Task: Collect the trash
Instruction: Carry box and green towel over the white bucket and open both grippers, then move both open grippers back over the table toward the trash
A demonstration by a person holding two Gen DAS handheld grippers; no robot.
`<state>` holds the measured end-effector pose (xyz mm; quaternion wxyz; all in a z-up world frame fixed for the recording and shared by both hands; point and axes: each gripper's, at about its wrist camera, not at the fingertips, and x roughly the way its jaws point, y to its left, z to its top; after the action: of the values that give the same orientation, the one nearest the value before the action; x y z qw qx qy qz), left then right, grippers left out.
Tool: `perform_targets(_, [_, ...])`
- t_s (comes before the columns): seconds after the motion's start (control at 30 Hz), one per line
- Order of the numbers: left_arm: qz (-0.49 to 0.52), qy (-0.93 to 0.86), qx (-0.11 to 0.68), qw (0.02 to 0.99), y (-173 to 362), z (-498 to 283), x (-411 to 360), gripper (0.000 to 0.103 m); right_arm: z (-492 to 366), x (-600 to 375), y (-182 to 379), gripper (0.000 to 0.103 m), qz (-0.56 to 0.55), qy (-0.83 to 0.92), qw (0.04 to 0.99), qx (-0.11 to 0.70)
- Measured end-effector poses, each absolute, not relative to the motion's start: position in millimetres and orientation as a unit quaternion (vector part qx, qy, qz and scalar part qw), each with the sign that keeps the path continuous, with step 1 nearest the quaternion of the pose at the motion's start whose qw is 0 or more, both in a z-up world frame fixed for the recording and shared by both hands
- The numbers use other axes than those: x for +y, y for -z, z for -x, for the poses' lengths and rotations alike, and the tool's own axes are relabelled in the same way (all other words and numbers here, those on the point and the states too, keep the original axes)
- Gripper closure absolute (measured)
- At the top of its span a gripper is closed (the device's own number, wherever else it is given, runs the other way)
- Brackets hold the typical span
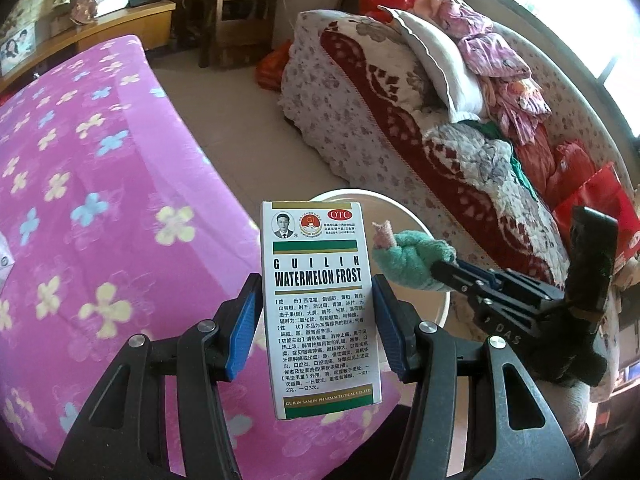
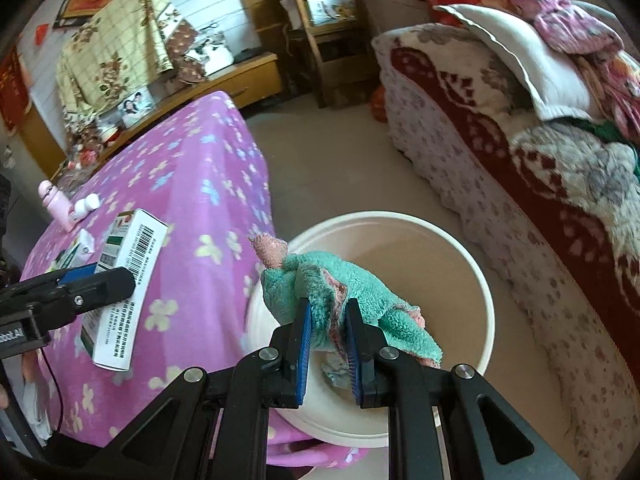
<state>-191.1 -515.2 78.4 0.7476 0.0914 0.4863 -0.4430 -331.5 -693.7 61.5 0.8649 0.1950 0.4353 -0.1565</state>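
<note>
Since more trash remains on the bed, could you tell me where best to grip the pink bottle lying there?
Grip the pink bottle across its middle, coming from above. It lies on its side on the purple blanket, a small white bottle close on its right, so close the fingers across its width.

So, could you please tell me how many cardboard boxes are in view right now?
2. One medicine box is held between the left gripper's fingers; a smaller box lies on the purple blanket behind it. Others may be hidden.
</note>
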Motion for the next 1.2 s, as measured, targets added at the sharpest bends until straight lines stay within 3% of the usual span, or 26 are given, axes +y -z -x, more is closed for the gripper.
perform_targets(0.53, [-0.071,0.48,0.501,0.717,-63,189,-543,0.048,338,-724,-36,0.088,-0.231,0.185,0.847,0.442])
perform_targets(0.6, [-0.07,0.486,0.503,0.711,-62,190,-545,0.043,338,-727,-34,0.076,-0.24,0.191,0.844,0.44])
perform_targets(0.63, [-0.07,0.489,0.502,0.71,-62,191,-546,0.042,339,-728,-33,0.062,-0.244,0.195,0.843,0.437])
perform_targets(0.67, [-0.071,0.489,0.502,0.71,-62,191,-546,0.041,340,-730,-33,0.059,-0.248,0.195,0.843,0.435])
perform_targets(1.2, [-0.092,0.449,0.481,0.747,-67,190,-516,0.041,329,-701,-39,0.058,-0.22,0.173,0.85,0.446])
